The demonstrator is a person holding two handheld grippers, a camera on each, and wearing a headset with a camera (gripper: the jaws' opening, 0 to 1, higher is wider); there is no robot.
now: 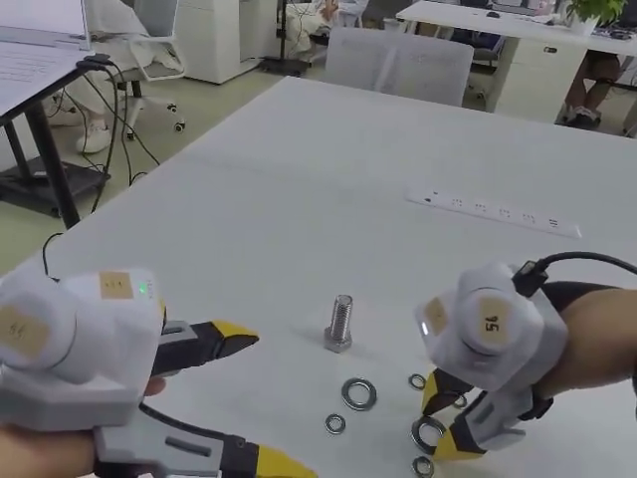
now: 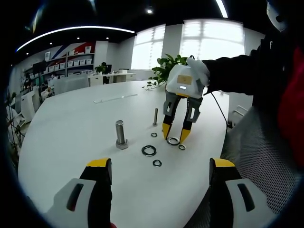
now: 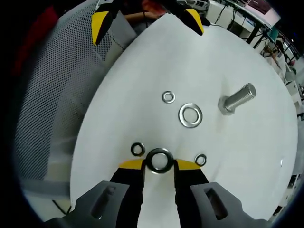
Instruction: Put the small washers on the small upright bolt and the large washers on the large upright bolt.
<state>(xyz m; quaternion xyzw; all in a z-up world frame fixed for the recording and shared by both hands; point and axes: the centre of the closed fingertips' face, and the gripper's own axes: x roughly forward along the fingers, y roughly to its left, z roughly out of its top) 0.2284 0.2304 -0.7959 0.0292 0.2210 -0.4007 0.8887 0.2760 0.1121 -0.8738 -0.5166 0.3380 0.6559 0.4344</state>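
Observation:
The large bolt (image 1: pixel 339 324) (image 2: pixel 121 134) (image 3: pixel 236 99) stands upright mid-table. In the left gripper view a thin small bolt (image 2: pixel 156 116) stands behind it. My right gripper (image 1: pixel 441 422) (image 2: pixel 174 136) (image 3: pixel 159 164) points down at the table, its yellow tips shut on a large washer (image 1: pixel 428 433) (image 2: pixel 173 140) (image 3: pixel 159 160) that rests on the surface. Another large washer (image 1: pixel 358 393) (image 2: pixel 148 150) (image 3: pixel 190 115) lies flat near the large bolt. Small washers (image 1: pixel 335 423) (image 2: pixel 156 163) (image 3: pixel 168 97) lie scattered around. My left gripper (image 1: pixel 264 398) (image 2: pixel 160 164) is open at the near left, holding nothing.
A white power strip (image 1: pixel 493 212) (image 2: pixel 115 98) lies farther back on the white table (image 1: pixel 299 179). A grey chair (image 1: pixel 398 65) stands at the far edge. The table's near edge runs just below the washers.

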